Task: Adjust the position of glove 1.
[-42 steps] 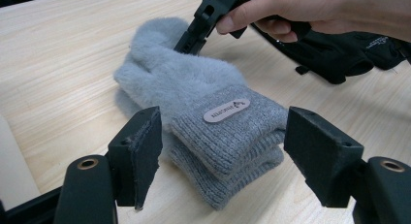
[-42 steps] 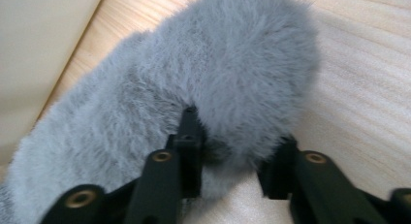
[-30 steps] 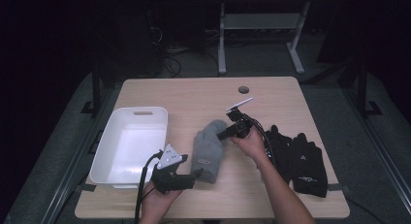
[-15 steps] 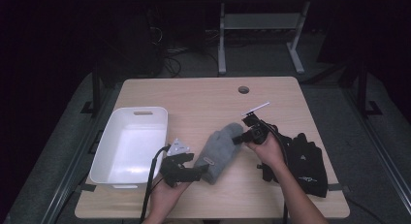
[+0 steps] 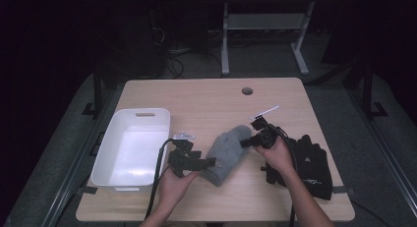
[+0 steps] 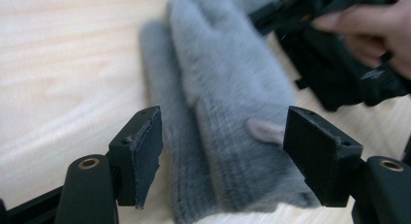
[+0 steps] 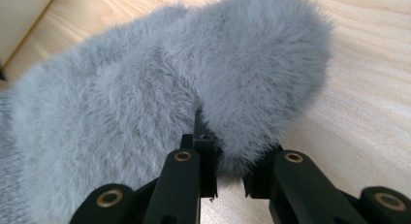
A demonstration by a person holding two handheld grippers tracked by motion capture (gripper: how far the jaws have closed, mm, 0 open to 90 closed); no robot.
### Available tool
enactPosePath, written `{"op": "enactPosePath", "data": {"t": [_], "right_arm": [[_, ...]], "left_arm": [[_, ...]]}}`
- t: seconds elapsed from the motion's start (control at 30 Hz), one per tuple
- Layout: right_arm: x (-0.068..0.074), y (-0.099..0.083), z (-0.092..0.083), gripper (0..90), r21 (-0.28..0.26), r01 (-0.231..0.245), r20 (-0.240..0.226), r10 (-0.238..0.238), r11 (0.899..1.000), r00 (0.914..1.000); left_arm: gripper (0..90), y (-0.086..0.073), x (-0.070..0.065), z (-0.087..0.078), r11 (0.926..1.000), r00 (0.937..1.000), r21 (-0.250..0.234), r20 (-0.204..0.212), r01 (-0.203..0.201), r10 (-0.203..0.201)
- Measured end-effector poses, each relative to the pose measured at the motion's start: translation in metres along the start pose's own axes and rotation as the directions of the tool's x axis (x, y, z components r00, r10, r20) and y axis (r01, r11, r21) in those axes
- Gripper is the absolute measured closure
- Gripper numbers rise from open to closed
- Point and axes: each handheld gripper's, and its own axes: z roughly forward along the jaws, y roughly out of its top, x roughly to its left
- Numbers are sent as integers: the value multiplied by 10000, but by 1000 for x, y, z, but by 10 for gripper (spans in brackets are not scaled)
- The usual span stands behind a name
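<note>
A grey fuzzy mitten (image 5: pixel 228 153) lies slantwise on the wooden table (image 5: pixel 206 99), cuff toward the person. My right gripper (image 5: pixel 247 142) is shut on the mitten's far fluffy tip (image 7: pixel 261 88); in the right gripper view the jaws (image 7: pixel 230 181) pinch the fur low at its edge. My left gripper (image 5: pixel 209 162) stands open at the cuff end. In the left gripper view its two pads (image 6: pixel 145 136) are spread wide beside the knitted cuff (image 6: pixel 232 151) without pressing it. Farther off there, the right gripper (image 6: pixel 291 10) and the hand (image 6: pixel 378 30) that holds it appear.
A white plastic bin (image 5: pixel 147 115) stands at the table's left, and its wall shows in the right gripper view (image 7: pixel 19 15). Black gloves (image 5: pixel 310 163) lie at the right under the right forearm. A cable hole (image 5: pixel 247 91) sits near the far edge.
The right gripper has drawn the mitten's tip to the right, so the mitten lies stretched out. The left gripper has followed rightward up to the cuff.
</note>
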Motion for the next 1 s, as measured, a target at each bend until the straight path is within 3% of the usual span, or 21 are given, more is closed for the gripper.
{"op": "enactPosePath", "data": {"t": [0.17, 0.3, 0.37, 0.47, 0.63, 0.73, 0.9, 0.97, 1.0], "right_arm": [[-3, -1, 1, 729, -109, -180, -127, 178, 9998, 9998], [-5, -2, -2, 558, -408, -391, -291, 379, 9984, 9989], [-8, -2, -3, 458, -540, -589, -256, 576, 9968, 9980], [-12, 0, -1, 416, -711, -963, -355, 940, 9928, 9949], [-13, 4, 8, 423, -812, -1335, -386, 1307, 9877, 9907], [-11, 6, 13, 477, -710, -1401, -353, 1379, 9876, 9898], [-7, 7, 19, 584, -539, -1316, -335, 1299, 9898, 9910], [-5, 7, 20, 606, -472, -1305, -377, 1288, 9903, 9910], [-6, 7, 20, 607, -444, -1304, -404, 1287, 9905, 9909]], "left_arm": [[309, -7, 9, 8, 9978, 9985, 461, 221, 484, -495], [354, -11, 13, 10, 9955, 9958, 530, 436, 786, -809], [369, -13, 12, 10, 9958, 9959, 479, 434, 779, -800], [425, -14, 10, 11, 9970, 9970, 515, 468, 585, -609], [445, -15, 11, 12, 9957, 9959, 697, 615, 618, -661], [450, -15, 12, 13, 9949, 9952, 804, 728, 602, -661], [414, -15, 16, 15, 9900, 9894, 975, 941, 1015, -1107], [336, -16, 18, 20, 9775, 9758, 1267, 1187, 1687, -1838], [285, -17, 20, 22, 9724, 9708, 1460, 1304, 1819, -2012]]}}
